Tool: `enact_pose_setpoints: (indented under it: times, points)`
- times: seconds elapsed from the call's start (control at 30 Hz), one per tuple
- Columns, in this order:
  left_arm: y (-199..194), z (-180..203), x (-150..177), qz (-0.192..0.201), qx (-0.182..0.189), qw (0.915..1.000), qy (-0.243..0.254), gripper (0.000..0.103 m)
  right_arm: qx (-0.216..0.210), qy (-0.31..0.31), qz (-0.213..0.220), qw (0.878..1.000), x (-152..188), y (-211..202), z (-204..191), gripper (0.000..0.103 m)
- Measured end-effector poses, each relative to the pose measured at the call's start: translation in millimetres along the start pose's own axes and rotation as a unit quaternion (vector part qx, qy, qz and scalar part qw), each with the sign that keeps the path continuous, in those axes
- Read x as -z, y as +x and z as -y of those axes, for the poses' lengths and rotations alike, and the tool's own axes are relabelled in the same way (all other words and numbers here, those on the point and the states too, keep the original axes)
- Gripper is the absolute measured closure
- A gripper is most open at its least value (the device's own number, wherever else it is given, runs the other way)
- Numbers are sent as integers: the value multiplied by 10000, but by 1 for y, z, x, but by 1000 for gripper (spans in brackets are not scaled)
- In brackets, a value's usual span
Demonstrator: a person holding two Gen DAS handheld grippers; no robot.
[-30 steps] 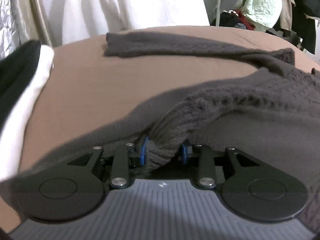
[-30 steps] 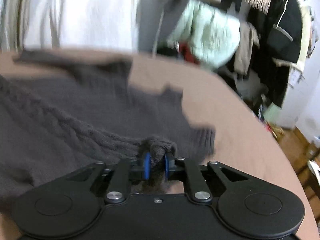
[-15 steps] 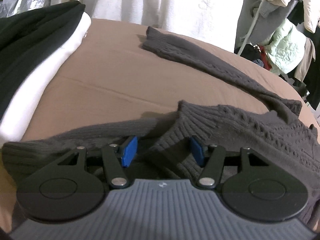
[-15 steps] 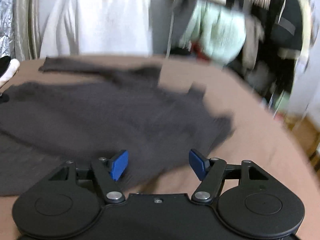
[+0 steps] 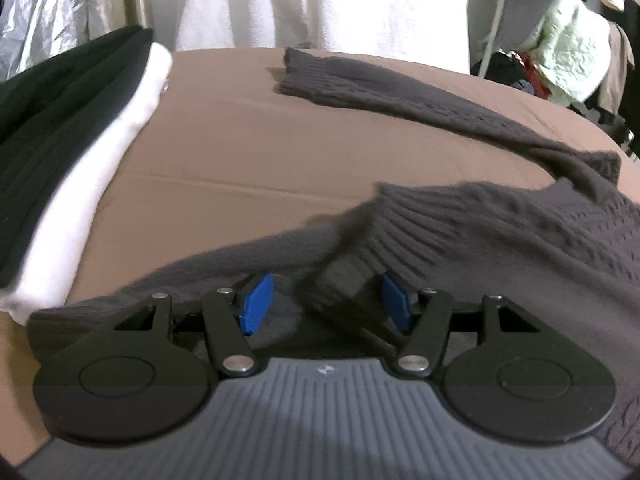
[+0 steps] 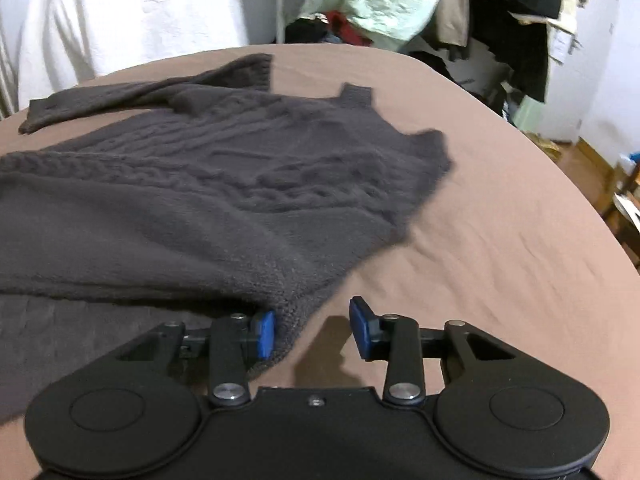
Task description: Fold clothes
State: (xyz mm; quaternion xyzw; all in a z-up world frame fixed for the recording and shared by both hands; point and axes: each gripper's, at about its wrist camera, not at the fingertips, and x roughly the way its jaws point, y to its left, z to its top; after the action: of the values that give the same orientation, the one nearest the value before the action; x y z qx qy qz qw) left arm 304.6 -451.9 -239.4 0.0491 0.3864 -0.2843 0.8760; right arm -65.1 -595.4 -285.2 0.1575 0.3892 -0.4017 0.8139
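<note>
— Left wrist view first: what is the surface like?

— A brown sheet covers a wide flat surface, with a faint straight crease across it. At the left edge sits a stack of folded clothes, a black garment on top of a white one. Behind hang white curtains, and at far right a cluttered rack with a pale green quilted jacket.

— And from the right wrist?

— Same brown sheet, lightly wrinkled at the right, with a bit of wooden floor past its edge and dark coats hanging above.

— Where does the sweater lie?

— The dark grey cable-knit sweater is spread on the sheet, one sleeve stretched toward the far left corner. Its lower part is doubled over, a ribbed hem lying on top.

— The left gripper?

— The left gripper has just been opening; its blue pads stand apart. A ribbed fold of the sweater lies between them, close to the right pad, but unpressed.

— The right one?

— The right gripper has just been closing, yet the jaws are still apart. The sweater's near corner touches the left pad; bare sheet fills most of the gap, and nothing is clamped.
</note>
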Motion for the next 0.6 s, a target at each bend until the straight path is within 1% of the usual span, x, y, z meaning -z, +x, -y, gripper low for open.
enact_pose_setpoints:
  times: [0.07,0.13,0.2,0.23,0.3,0.37,0.4,0.43,0.47,0.5,0.53,0.57,0.6]
  points:
    - [0,-9,-1,-48,81,9996,-260,40,48,-135,-153,9998,4,7,-3,62]
    - [-1,-13,-2,-86,158,9991,-387,40,53,-304,-147,9994,5,10,-11,62]
    - [-2,-14,-3,-100,222,9989,-398,40,51,-581,-27,9983,3,2,-18,52]
    - [-2,-15,-3,-109,276,9987,-422,40,54,-744,33,9972,1,-3,-21,50]
    - [-2,-20,-4,-134,375,9979,-519,40,-34,-1018,251,9945,-3,-17,-25,49]
    - [1,-27,-4,-172,470,9962,-709,40,-369,-1192,681,9898,-8,-38,-27,47]
    - [3,-30,-5,-199,515,9952,-814,36,-544,-1247,899,9866,-11,-48,-28,40]
    - [6,-33,-5,-239,555,9939,-918,34,-702,-1227,1062,9842,-14,-55,-28,34]
    - [9,-36,-5,-277,593,9924,-1042,32,-835,-1095,1144,9838,-19,-58,-26,21]
    - [11,-38,-5,-291,609,9914,-1122,32,-946,-912,1169,9844,-24,-59,-24,17]
    - [11,-38,-5,-286,595,9916,-1114,32,-1034,-640,1086,9866,-29,-53,-19,17]
    - [11,-36,-5,-273,553,9926,-1042,35,-1139,-346,971,9881,-34,-44,-14,17]
    - [10,-31,-5,-219,432,9954,-822,52,-1244,-58,854,9885,-39,-35,-9,17]
